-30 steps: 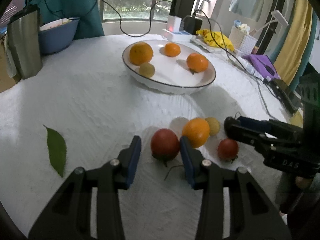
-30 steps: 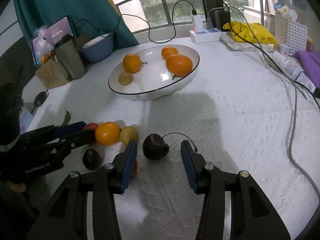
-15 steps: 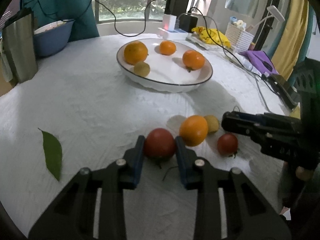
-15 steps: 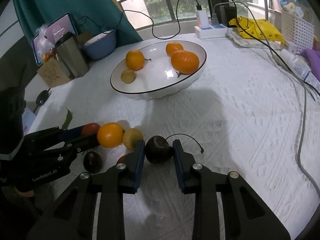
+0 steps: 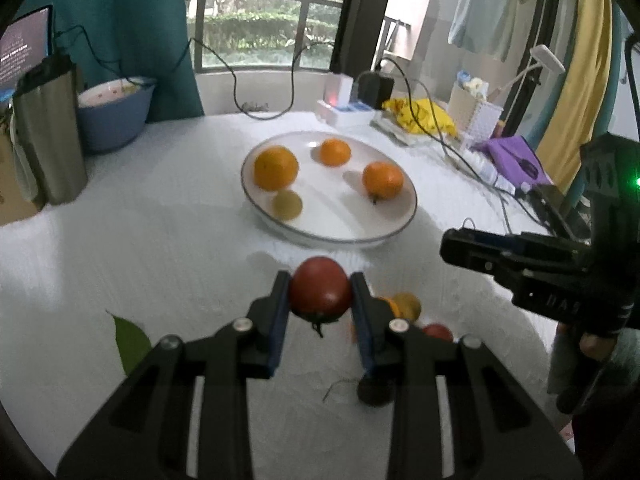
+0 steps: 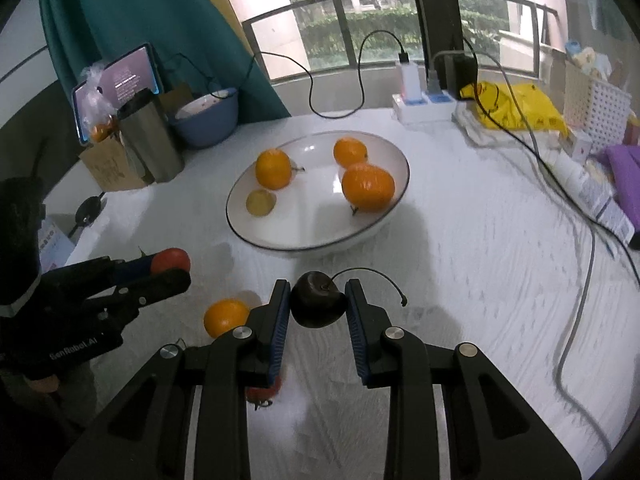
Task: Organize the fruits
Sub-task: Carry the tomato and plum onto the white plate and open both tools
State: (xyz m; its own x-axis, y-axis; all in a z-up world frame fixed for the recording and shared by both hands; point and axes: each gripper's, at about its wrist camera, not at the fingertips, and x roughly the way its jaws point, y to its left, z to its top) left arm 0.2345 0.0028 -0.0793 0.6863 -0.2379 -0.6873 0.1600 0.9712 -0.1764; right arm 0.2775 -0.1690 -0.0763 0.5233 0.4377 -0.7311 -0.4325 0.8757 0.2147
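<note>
Red tomato (image 5: 320, 290) clamped between left gripper (image 5: 319, 300) pads, above tablecloth (image 5: 160, 248). Dark cherry (image 6: 318, 300) clamped in right gripper (image 6: 318, 306). White plate (image 6: 256, 236) at 12 o'clock.

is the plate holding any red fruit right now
No, the plate holds only three orange fruits and one small yellowish fruit; nothing red lies in it.

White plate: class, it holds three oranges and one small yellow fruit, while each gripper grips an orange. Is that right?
Not quite. The left gripper grips a red tomato and the right gripper a dark cherry, as each wrist view shows. The plate contents are right.
</note>
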